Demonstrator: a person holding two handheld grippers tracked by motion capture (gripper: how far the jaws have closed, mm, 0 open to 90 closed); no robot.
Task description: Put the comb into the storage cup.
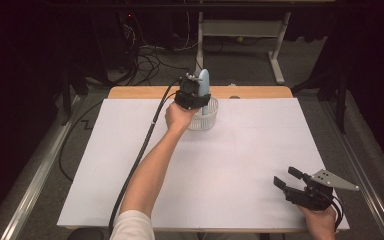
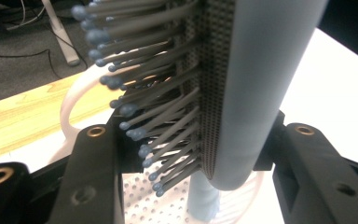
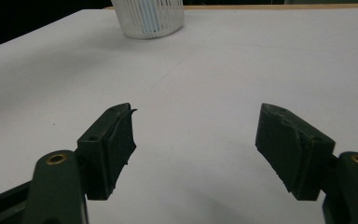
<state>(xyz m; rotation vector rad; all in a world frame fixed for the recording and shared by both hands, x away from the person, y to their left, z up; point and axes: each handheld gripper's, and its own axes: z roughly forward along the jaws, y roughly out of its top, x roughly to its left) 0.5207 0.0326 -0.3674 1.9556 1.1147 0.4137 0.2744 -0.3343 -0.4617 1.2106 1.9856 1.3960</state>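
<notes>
High view: left gripper (image 1: 196,94) at the far side of the table (image 1: 260,150), near the far edge, held out on a long bare forearm. Jaws clamped on a pale blue hairbrush (image 1: 205,85), upright, head up, handle end down inside a small white perforated basket (image 1: 203,119). Basket on the white table surface, just before the wooden strip at the far edge. Black cable trailing from the left gripper back along the arm to the near edge. Right gripper (image 1: 286,179) well apart, at the near right corner, low over the table, grey three-cornered plate on top, jaws spread and holding nothing.

Left gripper view: hairbrush (image 2: 256,84) very close, standing upright between the two black jaws, pinched at the lower part of its head. Smooth pale back toward the right jaw, grey ball-tipped bristles toward the left jaw, sticking out past it. Below the head, the blue handle going down into the basket (image 2: 142,198), its holed floor and white rim visible beneath and behind the bristles. Wooden table edge and dark floor beyond, at left.

Right gripper view: right gripper (image 3: 196,135) with jaws wide apart, bare white table between them, nothing gripped. Basket (image 3: 149,18) far off at the top edge, blue of the hairbrush (image 3: 145,11) faintly visible through its slatted wall.
</notes>
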